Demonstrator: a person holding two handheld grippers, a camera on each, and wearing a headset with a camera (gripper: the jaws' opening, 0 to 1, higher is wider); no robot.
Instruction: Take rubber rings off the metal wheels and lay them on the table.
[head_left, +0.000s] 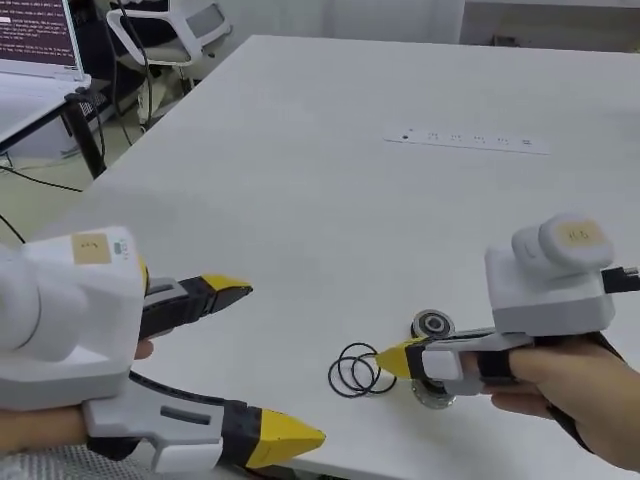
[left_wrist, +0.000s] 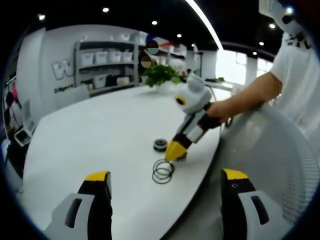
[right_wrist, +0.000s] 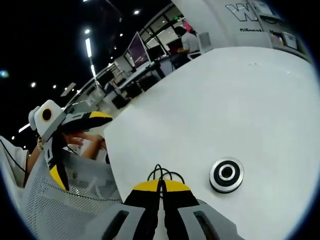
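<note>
White table (head_left: 330, 200): the work lies by its near right edge. Left gripper (head_left: 283, 365): jaws spread wide and empty, near left, well apart from the work. Right gripper (head_left: 385, 358): jaws pressed together, tips at the loose rubber rings (head_left: 357, 371); whether one is pinched cannot be told. The metal wheel (head_left: 432, 323), black-ringed, lies flat just beyond those tips. The right gripper is judged nearer.

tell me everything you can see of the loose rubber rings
The rubber rings are thin black loops, seemingly three, lying flat and overlapping in a small pile on the white table near its front edge. The shut yellow-tipped fingers of the right gripper meet the pile's edge; whether they pinch a ring is unclear.
</note>
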